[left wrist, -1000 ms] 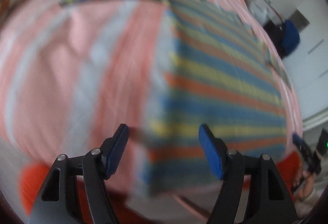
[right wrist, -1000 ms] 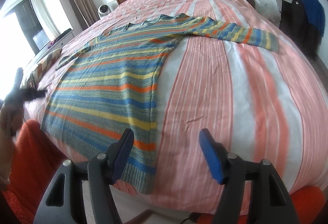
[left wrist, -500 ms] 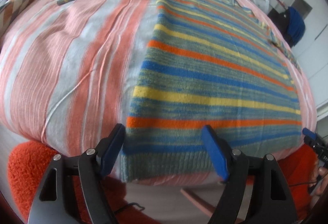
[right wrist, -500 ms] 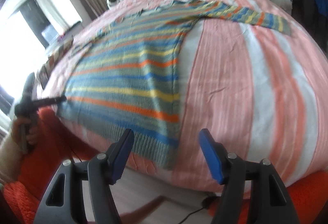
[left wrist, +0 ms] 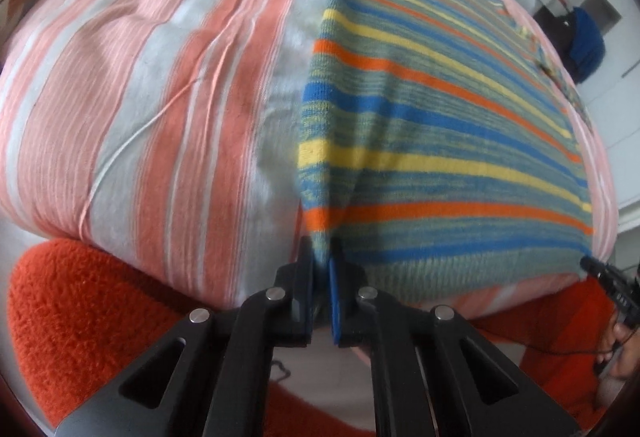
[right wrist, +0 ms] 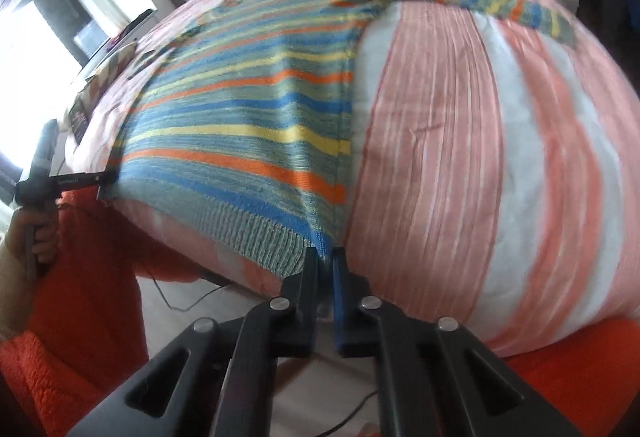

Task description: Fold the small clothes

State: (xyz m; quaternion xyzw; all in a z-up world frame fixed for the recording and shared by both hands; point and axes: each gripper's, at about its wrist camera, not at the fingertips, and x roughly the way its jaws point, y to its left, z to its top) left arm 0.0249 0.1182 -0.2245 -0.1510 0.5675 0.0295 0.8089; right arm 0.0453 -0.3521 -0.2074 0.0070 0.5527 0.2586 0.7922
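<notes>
Spread flat on the striped bed, the soft, floppy knitted striped sweater has each hem corner pinched tight in the left claw and right claw, sensible holds for limp knit.

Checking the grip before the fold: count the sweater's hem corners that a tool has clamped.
2. The left tool pinches the striped sweater at its left hem corner; the right tool pinches its right hem corner.

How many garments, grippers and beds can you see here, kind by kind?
Striped sweater: 1
Grippers: 2, the left gripper and the right gripper, each clamped on a bottom corner of the sweater
Bed with pink striped cover: 1
Total: 4
</notes>
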